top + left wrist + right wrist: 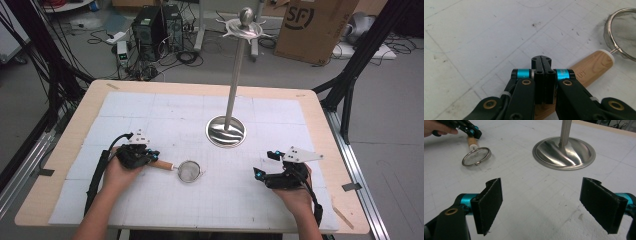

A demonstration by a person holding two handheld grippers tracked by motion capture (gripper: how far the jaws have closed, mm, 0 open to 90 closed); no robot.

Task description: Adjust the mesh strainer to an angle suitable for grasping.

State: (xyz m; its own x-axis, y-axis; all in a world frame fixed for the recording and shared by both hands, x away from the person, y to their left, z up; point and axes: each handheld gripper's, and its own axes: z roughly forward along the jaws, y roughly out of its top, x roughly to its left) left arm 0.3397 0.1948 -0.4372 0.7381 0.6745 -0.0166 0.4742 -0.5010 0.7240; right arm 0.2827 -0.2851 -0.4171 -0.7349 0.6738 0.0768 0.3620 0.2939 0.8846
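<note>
A small metal mesh strainer [189, 171] with a wooden handle [162, 165] lies flat on the white mat, left of centre. My left gripper [152, 157] sits over the handle's end. In the left gripper view its jaws [541, 60] are pressed together, and the handle [596, 62] passes underneath them toward the strainer bowl [624, 35]. My right gripper [264, 163] rests low over the mat at the right, open and holding nothing; its wide gap [544, 202] faces the strainer [477, 156] and the left gripper [474, 131] farther off.
A tall steel stand with a round dished base [226, 131], a thin pole [234, 75] and hooks under a ball top [245, 22] rises behind the strainer, with its base [564, 151] ahead of the right gripper. The wooden table edge [65, 135] frames the mat.
</note>
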